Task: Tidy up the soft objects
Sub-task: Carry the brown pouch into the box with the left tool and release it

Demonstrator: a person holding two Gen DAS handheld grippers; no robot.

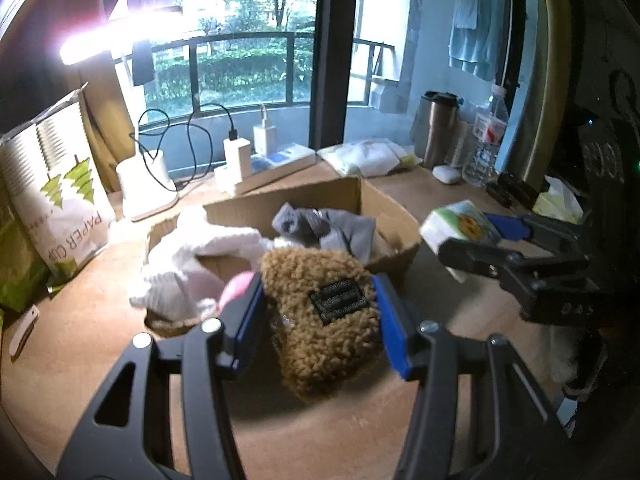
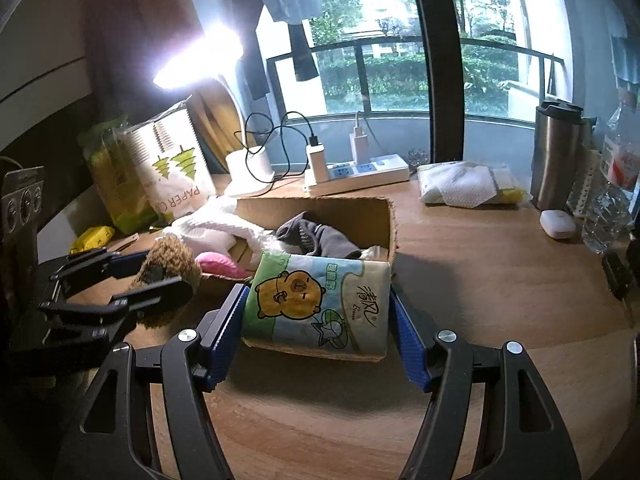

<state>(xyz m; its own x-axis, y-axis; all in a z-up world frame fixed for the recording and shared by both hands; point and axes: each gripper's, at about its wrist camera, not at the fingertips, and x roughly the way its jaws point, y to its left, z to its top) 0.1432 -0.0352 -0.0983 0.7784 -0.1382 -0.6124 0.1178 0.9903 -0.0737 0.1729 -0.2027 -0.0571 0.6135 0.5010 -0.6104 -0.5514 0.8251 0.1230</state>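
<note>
Left gripper [image 1: 320, 320] clamps the fuzzy brown pouch [image 1: 324, 316]; right gripper [image 2: 318, 320] clamps the tissue pack [image 2: 320, 304], both just before the cardboard box [image 2: 320, 208]

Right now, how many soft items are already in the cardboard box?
3 that show: a white towel draped over the cardboard box's left side, grey socks at the back, a pink item at the front left. More may be hidden underneath.
</note>
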